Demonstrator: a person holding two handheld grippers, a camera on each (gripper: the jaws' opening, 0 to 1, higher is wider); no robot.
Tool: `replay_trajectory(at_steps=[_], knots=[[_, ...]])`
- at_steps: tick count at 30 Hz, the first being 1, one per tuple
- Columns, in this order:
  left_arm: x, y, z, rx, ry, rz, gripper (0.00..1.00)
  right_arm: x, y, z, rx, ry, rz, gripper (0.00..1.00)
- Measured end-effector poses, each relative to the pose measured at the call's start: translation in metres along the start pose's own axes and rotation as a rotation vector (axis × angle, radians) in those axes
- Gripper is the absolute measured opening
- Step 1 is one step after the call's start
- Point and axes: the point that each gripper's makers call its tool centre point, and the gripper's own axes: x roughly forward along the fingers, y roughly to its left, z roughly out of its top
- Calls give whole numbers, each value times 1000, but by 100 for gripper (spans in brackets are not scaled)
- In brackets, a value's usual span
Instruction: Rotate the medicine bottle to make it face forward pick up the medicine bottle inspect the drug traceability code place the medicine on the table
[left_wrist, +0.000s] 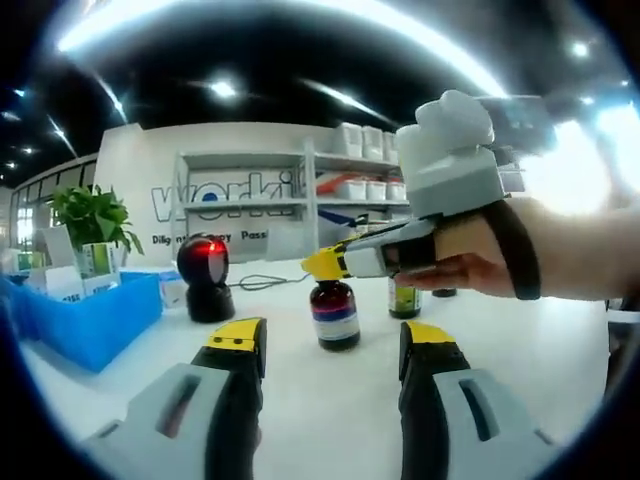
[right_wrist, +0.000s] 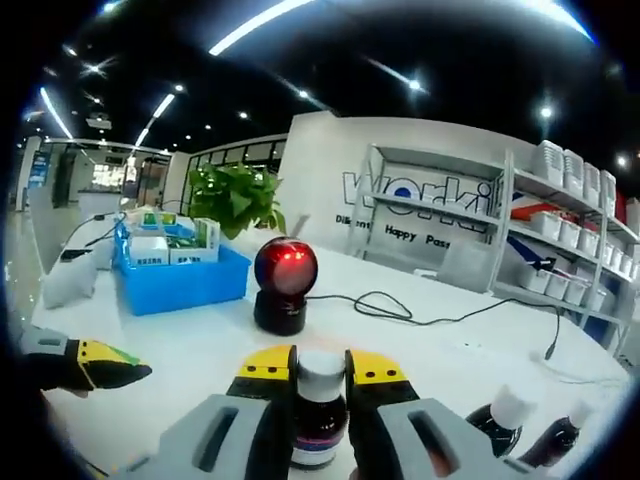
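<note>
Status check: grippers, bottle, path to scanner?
Right gripper shut on medicine bottle. Left gripper open, free. Scanner ahead, nothing between.

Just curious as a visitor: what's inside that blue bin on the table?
The blue bin holds white and green boxes, seen in the right gripper view. A potted plant stands behind it. The bin's walls hide whatever lies lower inside.
</note>
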Motion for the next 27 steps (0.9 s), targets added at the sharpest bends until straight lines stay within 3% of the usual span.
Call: replay_trajectory(at_steps=[4, 7, 11, 14, 20, 23, 27], knots=[[0, 0, 0, -1, 2, -3, 44, -3, -1, -1, 37, -14, 23, 15], [0, -1, 0, 3, 4, -6, 44, -2, 4, -2, 36, -30, 83, 16], [1, -2, -1, 8, 10, -11, 44, -5, 4, 12, 93, -109, 183, 33], [1, -4, 0, 6, 7, -19, 44, -8, -10, 18, 127, -127, 222, 33], [1, -7, 0, 7, 4, -35, 44, -16, -10, 17, 94, -124, 355, 34], [1, -8, 0, 5, 2, -42, 44, -22, 2, 13, 91, -120, 420, 36], [1, -10, 1, 3, -2, -52, 44, -20, 13, 0, 45, -103, 457, 39]])
